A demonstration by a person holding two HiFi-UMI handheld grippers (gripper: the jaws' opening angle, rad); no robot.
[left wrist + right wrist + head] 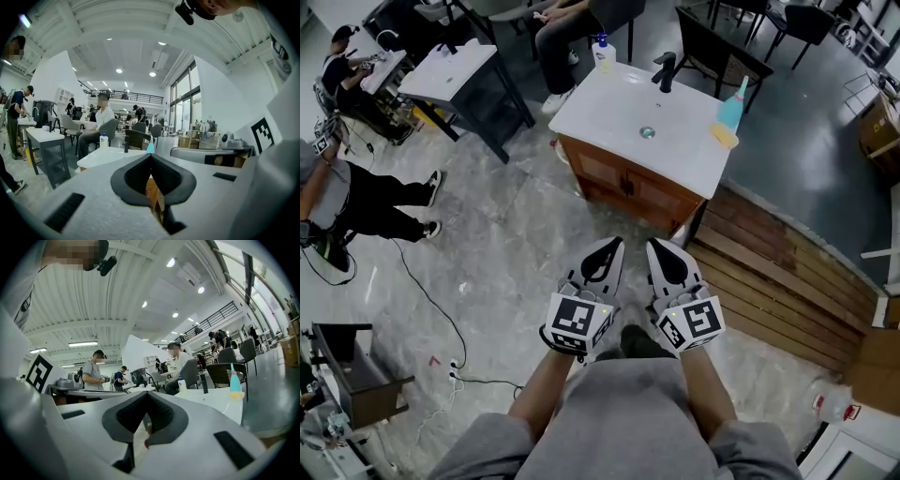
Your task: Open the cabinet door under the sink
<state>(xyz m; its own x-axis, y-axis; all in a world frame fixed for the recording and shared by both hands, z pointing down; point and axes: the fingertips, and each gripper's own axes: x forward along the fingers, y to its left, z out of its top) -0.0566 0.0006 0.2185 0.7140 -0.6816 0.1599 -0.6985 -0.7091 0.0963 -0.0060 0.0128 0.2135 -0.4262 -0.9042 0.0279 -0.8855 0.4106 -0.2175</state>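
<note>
No part of the task is seen done: the cabinet door (657, 199) under the sink (648, 132) is shut, well ahead of the left hand-held gripper (613, 247) and right hand-held gripper (656, 247), both closed and empty; approach, grasp and pull are judged outstanding

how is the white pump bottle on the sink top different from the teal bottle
The white pump bottle has a blue pump on top; the teal bottle tapers to a narrow tip. The white pump bottle stands at the back corner, left of the faucet; the teal bottle stands at the right edge by a yellow sponge. Both stand upright on the sink top.
</note>
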